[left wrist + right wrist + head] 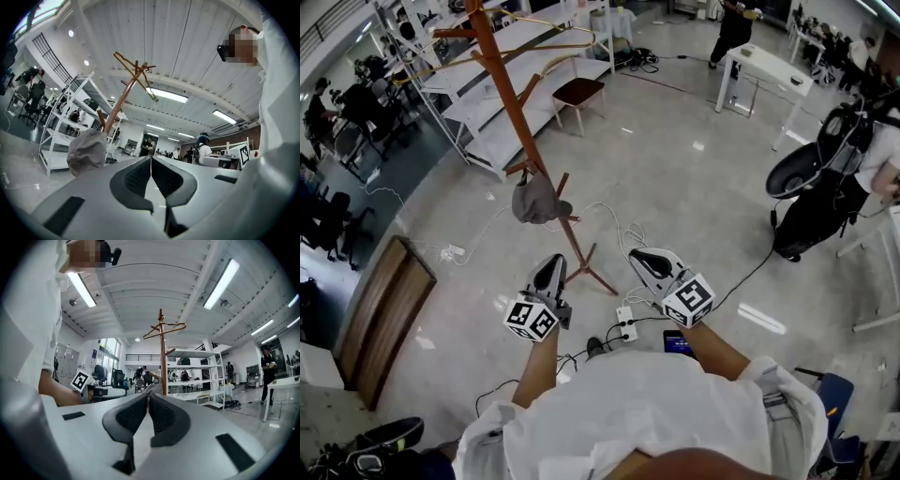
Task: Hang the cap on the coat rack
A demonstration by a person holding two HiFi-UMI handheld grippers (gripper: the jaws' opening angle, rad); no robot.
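Observation:
A grey cap [537, 201] hangs on a low peg of the brown wooden coat rack [508, 89], which stands on the floor ahead of me. The cap [87, 152] also shows at the left of the left gripper view, beside the rack's pole [123, 100]. My left gripper [549, 272] is shut and empty, held below and a little right of the cap. Further right, my right gripper [649, 260] is shut with nothing in it. In the right gripper view the rack [163, 348] rises behind the shut jaws.
A power strip [626, 323] and cables lie on the floor by the rack's feet. White shelving [502, 94] and a stool [577, 93] stand behind the rack. A wooden panel [382, 314] lies at the left. A stroller [816, 178] and white tables [764, 70] are at the right.

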